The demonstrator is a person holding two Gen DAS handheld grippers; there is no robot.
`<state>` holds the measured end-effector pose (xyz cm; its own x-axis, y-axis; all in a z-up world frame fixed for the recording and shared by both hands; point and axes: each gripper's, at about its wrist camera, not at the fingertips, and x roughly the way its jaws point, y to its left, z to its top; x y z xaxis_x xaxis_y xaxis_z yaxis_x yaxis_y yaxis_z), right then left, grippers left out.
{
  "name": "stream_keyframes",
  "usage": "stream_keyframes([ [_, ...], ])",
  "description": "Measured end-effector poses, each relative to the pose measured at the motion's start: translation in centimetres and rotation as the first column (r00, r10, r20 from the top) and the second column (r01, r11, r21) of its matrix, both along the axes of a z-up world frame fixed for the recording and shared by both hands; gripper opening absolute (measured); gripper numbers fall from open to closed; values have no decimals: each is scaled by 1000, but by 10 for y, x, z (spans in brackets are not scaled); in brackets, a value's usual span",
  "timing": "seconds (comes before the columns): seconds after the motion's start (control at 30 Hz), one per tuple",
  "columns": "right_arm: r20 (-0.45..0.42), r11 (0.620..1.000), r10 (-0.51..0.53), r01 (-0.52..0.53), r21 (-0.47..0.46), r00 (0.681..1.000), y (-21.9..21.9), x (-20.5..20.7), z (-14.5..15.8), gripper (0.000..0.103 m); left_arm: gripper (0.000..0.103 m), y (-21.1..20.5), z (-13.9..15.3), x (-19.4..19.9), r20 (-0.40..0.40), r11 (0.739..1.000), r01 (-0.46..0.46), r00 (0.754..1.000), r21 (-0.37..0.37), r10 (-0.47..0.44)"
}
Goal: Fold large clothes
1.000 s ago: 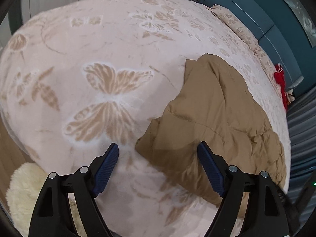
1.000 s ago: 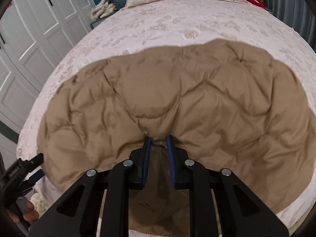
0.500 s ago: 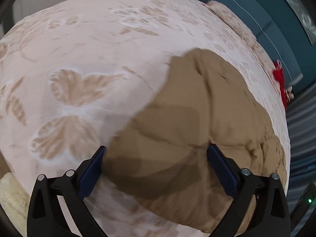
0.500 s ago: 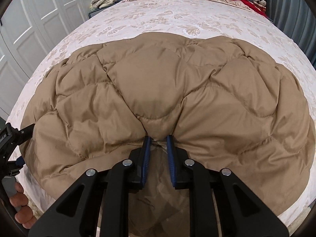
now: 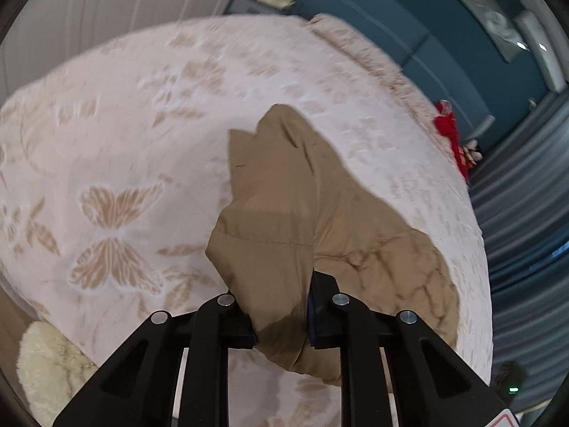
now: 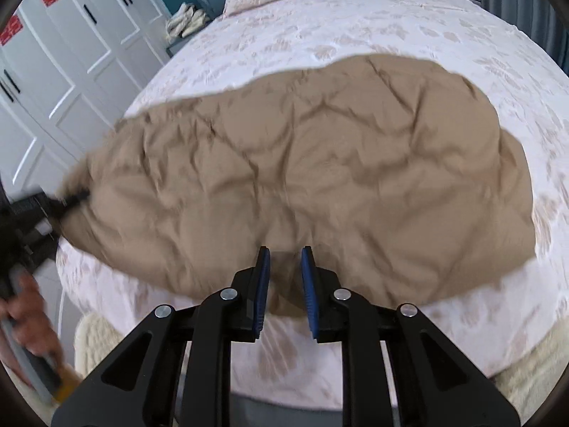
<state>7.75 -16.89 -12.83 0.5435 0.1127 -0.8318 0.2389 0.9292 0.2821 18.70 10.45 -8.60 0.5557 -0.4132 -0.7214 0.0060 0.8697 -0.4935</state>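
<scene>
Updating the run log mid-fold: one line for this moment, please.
stage: lifting | left gripper: just closed on tan jacket corner | right gripper: shut on jacket edge | surface: bed

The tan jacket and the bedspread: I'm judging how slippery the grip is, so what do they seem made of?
Tan jacket: likely a smooth synthetic shell over puffy fill; stitched quilting and soft crinkles show, with a matte-to-faint sheen. Bedspread: seemingly plush fleece or velvet; the butterfly pattern looks fuzzy and raised, with no shine.

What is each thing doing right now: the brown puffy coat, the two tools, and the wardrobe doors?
Brown puffy coat: spread crumpled on the bed, pinched at two edges.
Left tool: just closed, shut on a coat corner.
Right tool: shut on the coat's near edge.
Wardrobe doors: closed.
</scene>
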Motion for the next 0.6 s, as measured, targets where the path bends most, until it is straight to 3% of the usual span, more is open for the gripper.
stream_keyframes([
  [0.2, -24, 999, 46, -46, 22, 999, 19, 2, -21, 16, 12, 1, 30, -27, 48, 1000, 24, 999, 18, -25],
  [0.37, -27, 989, 138, -136, 56, 990, 59, 7, -37, 15, 11, -11, 67, -47, 149, 994, 43, 987, 103, -58],
  [0.5, -17, 988, 147, -146, 50, 989, 69, 13, -48, 14, 11, -53, 76, -53, 190, 981, 111, 972, 160, -141],
  [0.6, -24, 981, 120, -115, 157, 992, 52, 11, -47, 14, 11, -90, 82, -56, 215, 967, 170, 954, 190, -210],
])
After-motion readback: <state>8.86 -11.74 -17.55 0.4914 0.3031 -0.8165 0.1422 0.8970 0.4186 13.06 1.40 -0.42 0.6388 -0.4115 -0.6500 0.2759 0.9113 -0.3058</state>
